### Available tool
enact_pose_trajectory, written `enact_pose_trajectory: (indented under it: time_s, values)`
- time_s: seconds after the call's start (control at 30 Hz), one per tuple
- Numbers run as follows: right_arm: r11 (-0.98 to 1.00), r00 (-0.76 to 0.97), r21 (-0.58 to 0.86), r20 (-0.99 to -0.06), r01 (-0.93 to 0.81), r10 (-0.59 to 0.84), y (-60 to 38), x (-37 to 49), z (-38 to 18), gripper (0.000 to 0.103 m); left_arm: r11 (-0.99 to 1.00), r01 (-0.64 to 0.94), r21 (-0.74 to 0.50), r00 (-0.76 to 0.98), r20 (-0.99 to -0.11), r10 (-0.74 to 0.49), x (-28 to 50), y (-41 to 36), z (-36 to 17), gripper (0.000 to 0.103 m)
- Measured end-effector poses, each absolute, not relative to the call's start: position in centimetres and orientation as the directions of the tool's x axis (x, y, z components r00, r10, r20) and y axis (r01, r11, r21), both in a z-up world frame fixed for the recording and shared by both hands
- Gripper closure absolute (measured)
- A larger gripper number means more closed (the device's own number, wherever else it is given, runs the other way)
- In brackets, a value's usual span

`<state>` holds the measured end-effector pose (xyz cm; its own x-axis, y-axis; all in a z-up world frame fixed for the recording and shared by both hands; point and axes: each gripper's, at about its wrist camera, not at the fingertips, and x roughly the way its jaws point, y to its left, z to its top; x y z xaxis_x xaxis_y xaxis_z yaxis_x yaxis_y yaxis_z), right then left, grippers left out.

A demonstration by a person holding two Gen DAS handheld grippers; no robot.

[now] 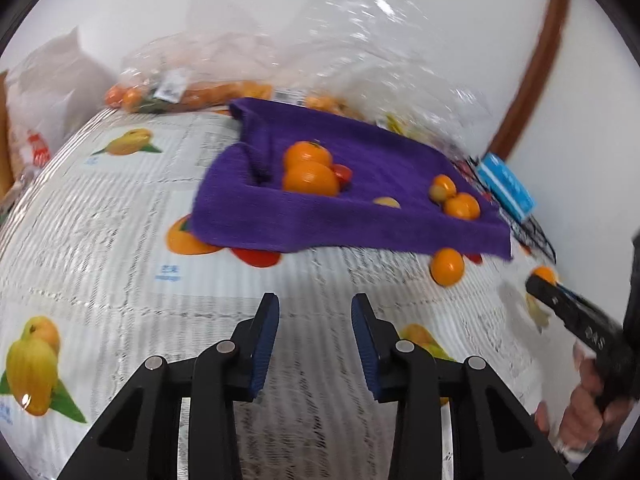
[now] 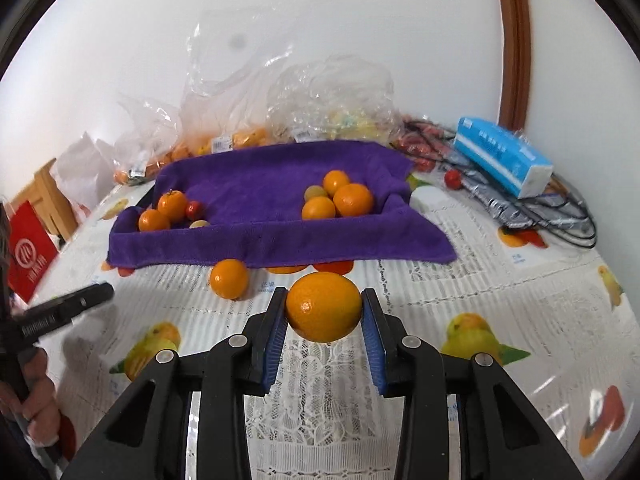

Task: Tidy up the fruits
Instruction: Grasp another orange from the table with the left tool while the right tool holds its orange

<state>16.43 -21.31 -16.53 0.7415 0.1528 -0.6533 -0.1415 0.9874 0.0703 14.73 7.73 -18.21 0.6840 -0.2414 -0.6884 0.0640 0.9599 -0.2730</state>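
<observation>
My right gripper (image 2: 324, 300) is shut on an orange (image 2: 323, 306) and holds it above the table, in front of the purple towel-lined tray (image 2: 280, 236). The tray holds one group of oranges with a small red fruit at its left (image 2: 168, 210) and another group of oranges at its right (image 2: 340, 198). A loose orange (image 2: 229, 279) lies on the tablecloth in front of the tray; it also shows in the left wrist view (image 1: 447, 266). My left gripper (image 1: 315, 306) is open and empty, over the tablecloth short of the tray (image 1: 340, 224). The right gripper (image 1: 542, 280) shows at the right edge with its orange.
Clear plastic bags of fruit (image 2: 256, 120) stand behind the tray against the wall. A blue tissue pack (image 2: 504, 154) and dark cables (image 2: 560, 208) lie at the back right. A red bag (image 2: 28, 252) and wooden furniture (image 2: 44, 188) stand at the left. A fruit-printed tablecloth (image 2: 480, 280) covers the table.
</observation>
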Motion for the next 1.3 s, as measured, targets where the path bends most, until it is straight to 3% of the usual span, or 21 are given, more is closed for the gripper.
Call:
enact_pose_trajectory:
  time_s: [0.3, 0.83, 1.17, 1.3]
  values:
    - [0.978, 0.678, 0.158, -0.705, -0.137, 0.209, -22.9, 18.4, -19.5, 0.067, 0.966, 0.096, -0.239, 0.668, -0.705, -0.240, 15.0, 6.7, -18.3, 0.064]
    - [0.971, 0.688, 0.196, -0.687, -0.135, 0.234, -23.5, 18.2, -19.4, 0.067, 0.967, 0.127, -0.219, 0.651, -0.717, -0.248, 15.4, 5.4, -18.3, 0.058]
    - [0.984, 0.741, 0.027, -0.654, -0.177, 0.151, -25.8, 16.9, -18.4, 0.067, 0.944, 0.178, -0.278, 0.610, -0.721, -0.328, 17.3, 0.3, -18.4, 0.057]
    - [0.976, 0.718, 0.142, -0.662, -0.165, 0.218, -28.2, 17.0, -18.7, 0.067, 0.950, 0.187, -0.250, 0.598, -0.738, -0.312, 18.3, -2.2, -18.7, 0.057]
